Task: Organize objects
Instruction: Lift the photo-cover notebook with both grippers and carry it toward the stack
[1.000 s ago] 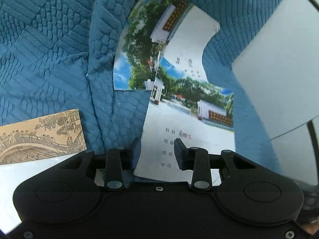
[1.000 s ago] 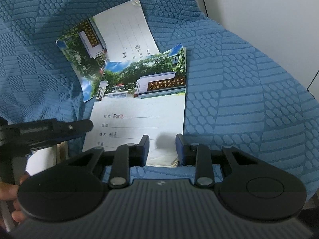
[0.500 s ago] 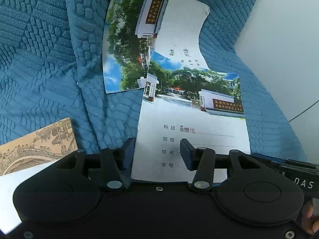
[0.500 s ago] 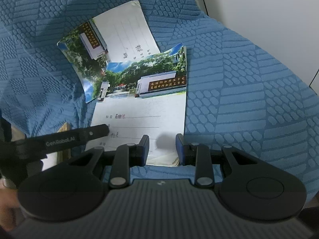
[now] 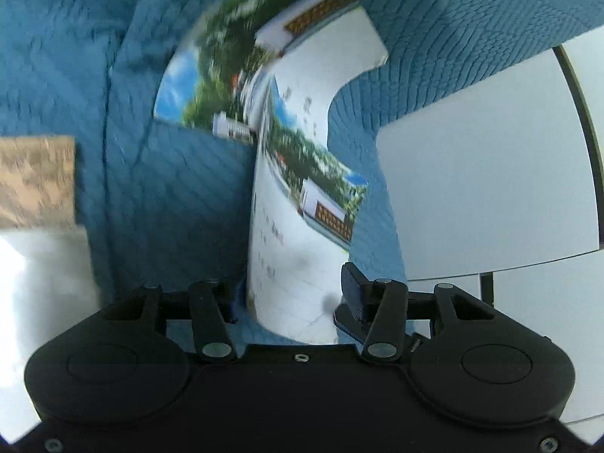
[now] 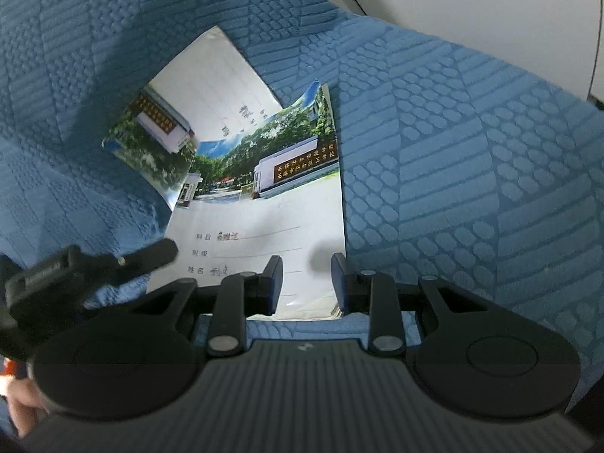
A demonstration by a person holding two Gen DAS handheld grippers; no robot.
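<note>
On the blue textured cover [image 6: 453,173], two photo-fronted notebooks overlap: the near notebook [image 6: 264,226] lies partly over the far notebook [image 6: 196,113]. The right gripper [image 6: 306,283] straddles the near one's bottom edge, jaws slightly apart. The left gripper [image 6: 151,260] reaches in from the left.

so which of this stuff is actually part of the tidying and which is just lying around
Part of the job:
- near notebook, lying on the far notebook, its near edge between the open fingers of both grippers
- far notebook, partly underneath it
- left gripper
- right gripper

Just lying about:
- blue quilted cover
- tan illustrated booklet, off to the side, blurred
- white wall
</note>
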